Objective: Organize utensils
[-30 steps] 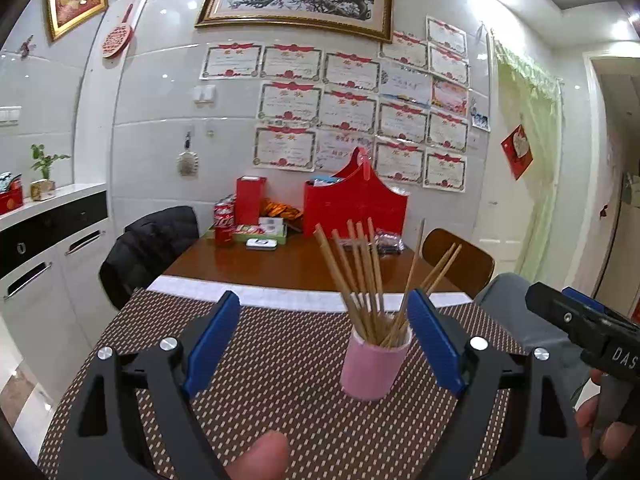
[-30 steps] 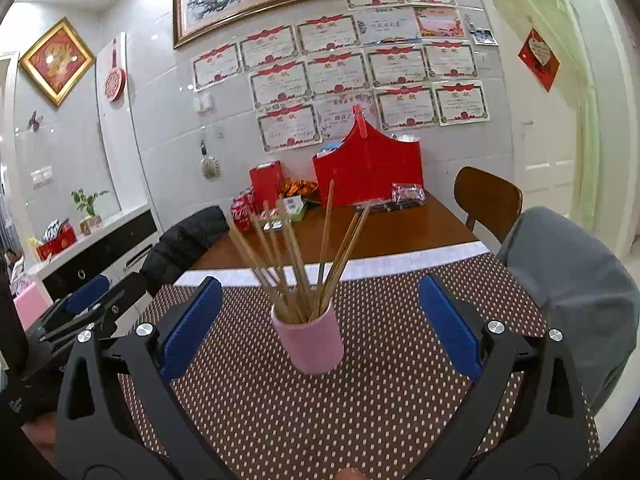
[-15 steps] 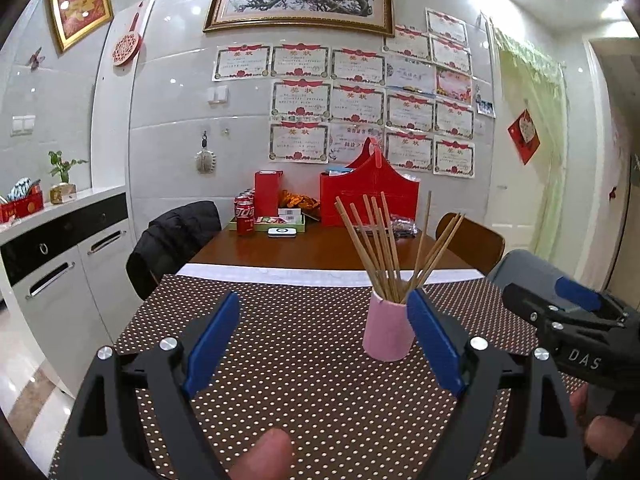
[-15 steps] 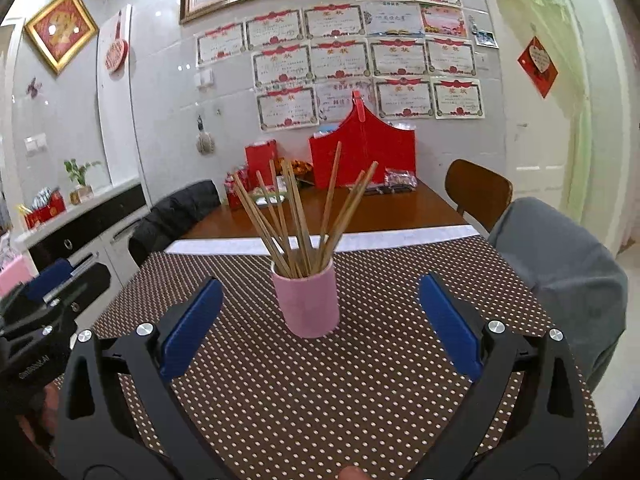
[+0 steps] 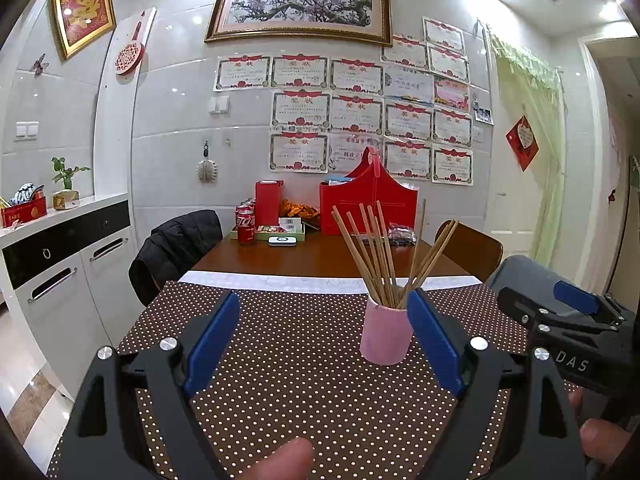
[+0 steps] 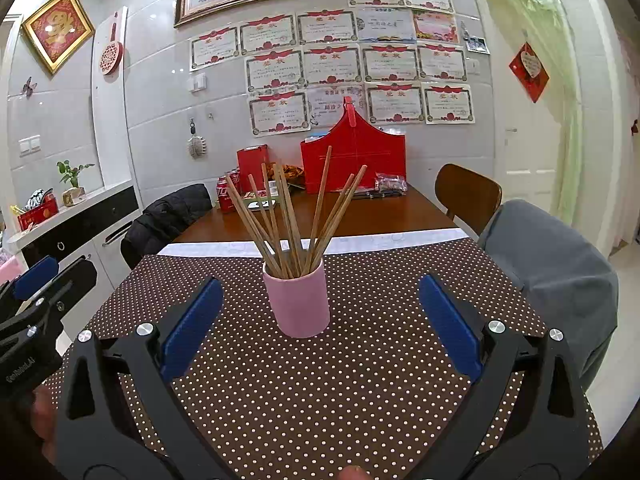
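A pink cup [image 5: 385, 335] [image 6: 298, 301] stands upright on the brown dotted tablecloth [image 5: 304, 360] [image 6: 320, 392]. Several wooden chopsticks [image 5: 380, 252] [image 6: 292, 220] fan out of it. My left gripper [image 5: 325, 335] hangs open over the cloth, short of the cup, which sits by its right pad. My right gripper [image 6: 320, 316] is open too, the cup centred beyond its blue pads with nothing between them. In the left wrist view the right gripper [image 5: 568, 320] shows at the right edge; in the right wrist view the left gripper [image 6: 36, 292] shows at the left edge.
Behind the cloth the wooden table [image 5: 320, 256] carries a red basket [image 5: 368, 208], a red box [image 5: 269, 202], soda cans [image 5: 245, 226] and a tray. A dark jacket drapes a chair [image 5: 176, 248] on the left; a grey-covered chair [image 6: 556, 276] and a wooden chair [image 6: 468, 194] stand right.
Both grippers dropped a little and pulled back from the cup, which looks slightly farther off and more level in both views. Jaws stayed open.
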Action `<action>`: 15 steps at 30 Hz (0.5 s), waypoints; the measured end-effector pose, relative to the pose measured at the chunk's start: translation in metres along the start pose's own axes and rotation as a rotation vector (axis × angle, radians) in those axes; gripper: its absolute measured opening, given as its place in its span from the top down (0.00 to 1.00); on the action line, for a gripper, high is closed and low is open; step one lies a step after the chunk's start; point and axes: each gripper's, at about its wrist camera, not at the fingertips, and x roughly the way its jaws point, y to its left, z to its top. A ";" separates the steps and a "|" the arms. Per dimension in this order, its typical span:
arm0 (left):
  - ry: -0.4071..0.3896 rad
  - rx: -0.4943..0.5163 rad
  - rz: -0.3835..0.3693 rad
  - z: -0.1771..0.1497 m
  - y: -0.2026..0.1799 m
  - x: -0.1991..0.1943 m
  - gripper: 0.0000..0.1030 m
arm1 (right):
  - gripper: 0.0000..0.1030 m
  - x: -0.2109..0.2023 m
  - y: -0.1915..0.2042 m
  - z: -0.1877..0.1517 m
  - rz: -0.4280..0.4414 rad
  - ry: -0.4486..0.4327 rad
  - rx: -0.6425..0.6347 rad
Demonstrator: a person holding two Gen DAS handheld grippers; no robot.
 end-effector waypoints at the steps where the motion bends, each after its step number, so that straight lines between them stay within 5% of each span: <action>1: 0.002 -0.005 -0.005 0.000 0.000 0.000 0.18 | 0.06 -0.001 0.000 0.000 -0.002 -0.002 -0.002; 15: -0.015 -0.012 -0.013 -0.003 -0.004 -0.003 0.18 | 0.06 -0.003 -0.001 0.001 -0.015 -0.014 -0.007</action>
